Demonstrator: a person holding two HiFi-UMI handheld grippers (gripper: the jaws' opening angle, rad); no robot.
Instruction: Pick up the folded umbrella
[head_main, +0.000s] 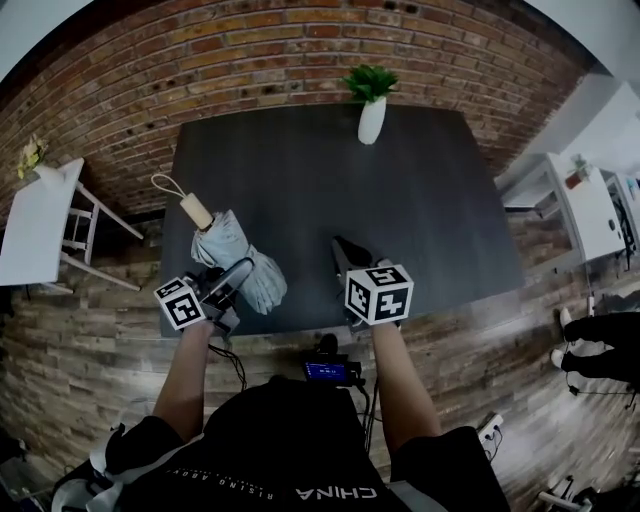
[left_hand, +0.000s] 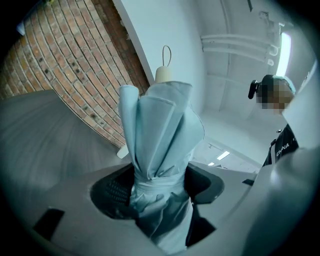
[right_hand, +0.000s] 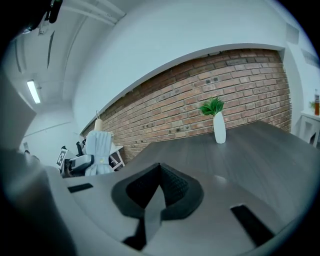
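Note:
The folded pale grey-blue umbrella (head_main: 232, 252) has a tan wooden handle with a cord loop. It is held over the dark table's (head_main: 400, 200) front left edge, handle pointing away. My left gripper (head_main: 232, 283) is shut on the umbrella's (left_hand: 159, 150) strapped lower part, and the cloth fills the gap between the jaws. In the left gripper view the handle points up. My right gripper (head_main: 345, 258) hovers over the table's front edge with its jaws closed together and nothing in them (right_hand: 160, 192). The right gripper view shows the umbrella (right_hand: 100, 150) standing upright at the left.
A white vase with a green plant (head_main: 371, 105) stands at the table's far edge, also visible as the vase (right_hand: 218, 125) in the right gripper view. A brick wall runs behind. A white side table (head_main: 40, 225) is at the left and white shelving (head_main: 585, 205) at the right.

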